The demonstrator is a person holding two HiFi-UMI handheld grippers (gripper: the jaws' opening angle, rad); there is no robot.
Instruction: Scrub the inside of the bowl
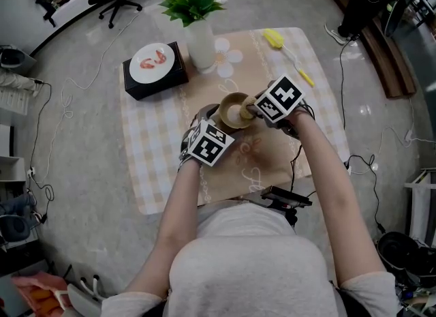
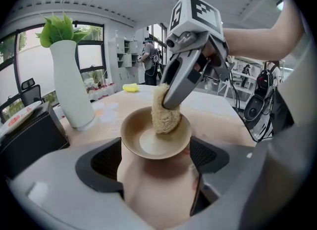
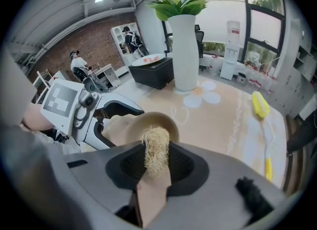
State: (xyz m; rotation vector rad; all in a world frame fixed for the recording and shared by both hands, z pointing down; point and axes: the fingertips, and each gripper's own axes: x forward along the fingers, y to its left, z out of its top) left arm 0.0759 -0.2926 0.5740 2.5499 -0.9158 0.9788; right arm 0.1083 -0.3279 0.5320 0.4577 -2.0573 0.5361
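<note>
A tan bowl point(image 1: 235, 111) is held above the table, tipped toward me, with my left gripper point(image 1: 212, 119) shut on its near rim. In the left gripper view the bowl point(image 2: 148, 142) sits between the two jaws. My right gripper point(image 1: 251, 110) is shut on a pale loofah scrubber point(image 2: 165, 114), which presses against the bowl's inner far wall. In the right gripper view the scrubber point(image 3: 156, 150) stands upright between the jaws, with the bowl's rim point(image 3: 143, 122) just behind it and the left gripper point(image 3: 91, 113) to the left.
A white vase with a green plant point(image 1: 199, 36) stands behind the bowl. A black box carrying a white plate point(image 1: 153, 63) lies at the back left. A yellow brush point(image 1: 286, 50) lies at the back right on the checked tablecloth point(image 1: 157, 152).
</note>
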